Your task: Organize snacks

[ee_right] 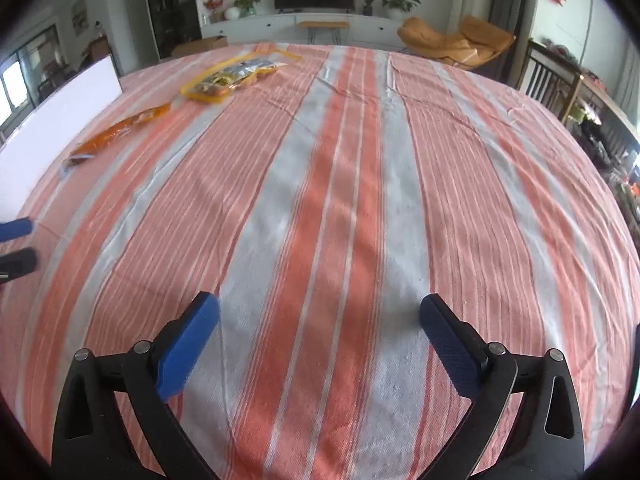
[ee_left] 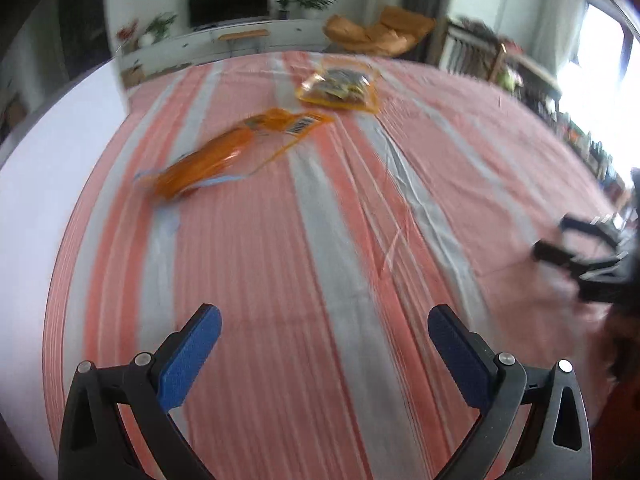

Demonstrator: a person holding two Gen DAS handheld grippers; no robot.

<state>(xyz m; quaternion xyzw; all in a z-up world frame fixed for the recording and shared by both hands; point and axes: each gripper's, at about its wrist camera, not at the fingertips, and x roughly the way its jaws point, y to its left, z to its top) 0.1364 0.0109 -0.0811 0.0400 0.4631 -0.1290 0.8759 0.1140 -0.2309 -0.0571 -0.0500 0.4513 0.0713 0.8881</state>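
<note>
An orange snack packet (ee_left: 208, 156) lies on the striped tablecloth ahead and left of my left gripper (ee_left: 324, 320), which is open and empty. Farther back lies a clear yellow-edged bag of snacks (ee_left: 340, 88). In the right wrist view the same orange packet (ee_right: 120, 130) and the yellow-edged bag (ee_right: 232, 76) lie at the far left. My right gripper (ee_right: 318, 312) is open and empty over the middle of the cloth. It also shows at the right edge of the left wrist view (ee_left: 560, 240). The left gripper's fingertips (ee_right: 18, 228) show at the left edge of the right wrist view.
A pink and grey striped tablecloth (ee_right: 340, 184) covers the table. A white board (ee_right: 60, 132) stands along the table's left edge. Chairs (ee_right: 560, 80) stand at the right side. A TV cabinet (ee_right: 312, 24) and an orange lounge chair (ee_right: 452, 44) are beyond the far edge.
</note>
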